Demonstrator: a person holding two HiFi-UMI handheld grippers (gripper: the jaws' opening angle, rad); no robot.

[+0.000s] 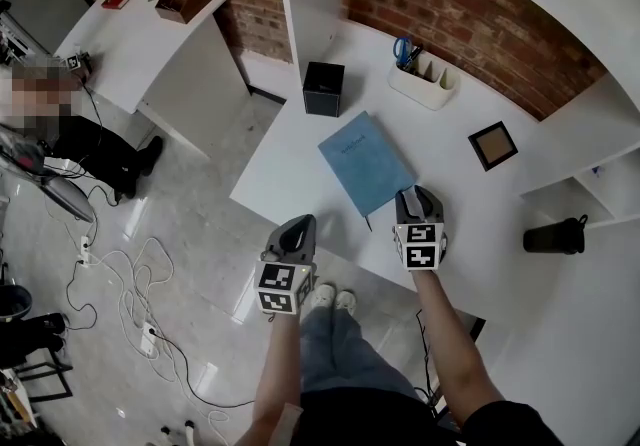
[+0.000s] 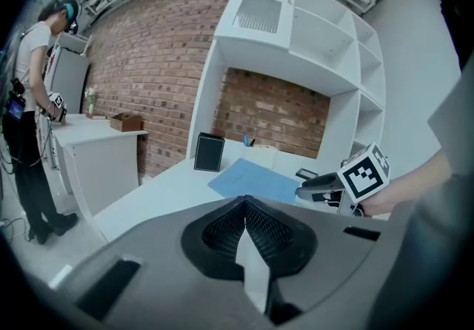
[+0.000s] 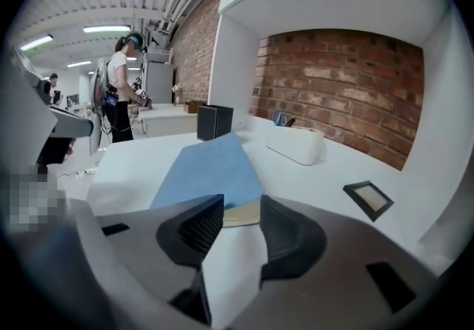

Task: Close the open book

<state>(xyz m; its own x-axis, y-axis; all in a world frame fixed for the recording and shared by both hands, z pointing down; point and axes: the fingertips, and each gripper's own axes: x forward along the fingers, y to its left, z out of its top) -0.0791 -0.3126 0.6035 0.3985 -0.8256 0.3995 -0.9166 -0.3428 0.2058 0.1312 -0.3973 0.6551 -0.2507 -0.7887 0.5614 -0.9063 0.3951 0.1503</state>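
Note:
A blue book (image 1: 365, 162) lies shut and flat on the white table (image 1: 285, 169), its cover up. My right gripper (image 1: 418, 196) hovers at the book's near right corner, jaws open. In the right gripper view the book (image 3: 207, 169) shows its page edge just beyond the gap of that gripper (image 3: 241, 211), and the pads do not press on it. My left gripper (image 1: 297, 225) hangs off the table's near edge, left of the book, jaws shut and empty (image 2: 244, 204). From the left gripper view the book (image 2: 252, 180) and the right gripper (image 2: 326, 186) lie ahead.
A black box (image 1: 323, 88) stands behind the book. A white pen holder (image 1: 424, 82) sits at the back. A small framed picture (image 1: 493, 145) and a black bottle (image 1: 555, 235) are at the right. Cables (image 1: 130, 284) cover the floor; a person (image 1: 60, 134) stands at the left.

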